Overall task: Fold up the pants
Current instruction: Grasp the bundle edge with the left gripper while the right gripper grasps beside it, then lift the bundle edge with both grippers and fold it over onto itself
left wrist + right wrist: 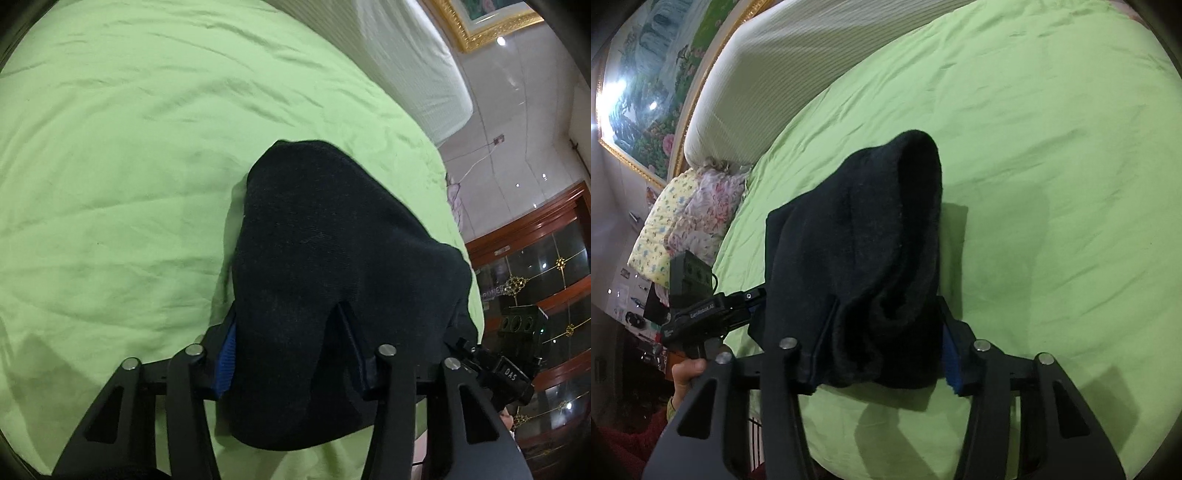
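Here, the black pants [325, 280] are hanging doubled over above the green bedsheet [129, 184], gathered into a thick dark bundle whose far folded end is curving toward the sheet. In the left wrist view, the left gripper [295, 362] is clenching the near edge of the garment: the cloth is filling the space between the two fingers, with a blue pad [226, 365] showing at the left finger and the fabric draping over both. The right gripper [506, 373] is appearing at the lower right of this view, beside the bundle's right edge.

In the right wrist view, the right gripper [882, 354] is likewise gripping the pants [860, 251], its fingers pressing into the cloth from both sides, a blue pad [951, 365] visible at the right finger. The left gripper [701, 310] is sitting at the left, its tip touching the garment's left edge, with the person's hand [685, 373] holding its handle below. The bundle is casting a shadow on the sheet beneath.

A white ribbed headboard cushion [783, 62] is lying along the far edge of the bed, floral pillows [698, 218] are resting near it, and a gold-framed landscape painting [646, 92] is hanging on the wall behind. A wooden glass-front cabinet [546, 280] is standing at the right in the left wrist view.
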Demonstrator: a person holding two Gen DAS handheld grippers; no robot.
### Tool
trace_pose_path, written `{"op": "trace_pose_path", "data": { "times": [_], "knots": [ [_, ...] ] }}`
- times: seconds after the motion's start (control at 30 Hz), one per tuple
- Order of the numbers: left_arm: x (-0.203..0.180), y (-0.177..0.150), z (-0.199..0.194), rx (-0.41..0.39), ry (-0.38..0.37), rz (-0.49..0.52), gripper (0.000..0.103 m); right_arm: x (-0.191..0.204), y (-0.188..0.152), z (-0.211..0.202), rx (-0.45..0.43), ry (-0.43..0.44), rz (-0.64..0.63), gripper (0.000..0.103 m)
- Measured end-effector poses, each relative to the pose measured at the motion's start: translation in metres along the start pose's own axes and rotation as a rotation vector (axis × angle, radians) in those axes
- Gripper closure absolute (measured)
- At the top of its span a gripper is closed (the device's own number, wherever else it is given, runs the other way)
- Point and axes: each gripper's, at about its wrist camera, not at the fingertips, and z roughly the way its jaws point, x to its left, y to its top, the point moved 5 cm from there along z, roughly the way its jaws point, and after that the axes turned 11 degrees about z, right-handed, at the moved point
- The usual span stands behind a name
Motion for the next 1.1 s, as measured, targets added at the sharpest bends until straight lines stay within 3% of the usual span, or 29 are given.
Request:
{"op": "trace_pose_path", "data": {
  "times": [0.07,0.27,0.57,0.8,1.1],
  "knots": [
    [-0.006,0.002,-0.010,-0.032,-0.005,0.024,0.065,0.008,0.000,-0.002,-0.008,-0.010,-0.025,0.059],
    [-0.015,0.011,-0.048,-0.130,-0.015,0.019,0.068,0.043,0.009,-0.007,-0.032,0.072,-0.094,0.062],
    [0.002,0.030,-0.118,-0.263,0.102,0.038,0.069,0.096,0.021,0.032,-0.008,0.163,-0.168,0.062],
    [0.042,0.053,-0.141,-0.303,0.184,-0.012,0.069,0.139,0.039,0.073,0.020,0.182,-0.229,0.062],
    [0.069,0.062,-0.147,-0.304,0.232,-0.043,0.069,0.152,0.050,0.104,0.057,0.176,-0.247,0.062]
  ]
}}
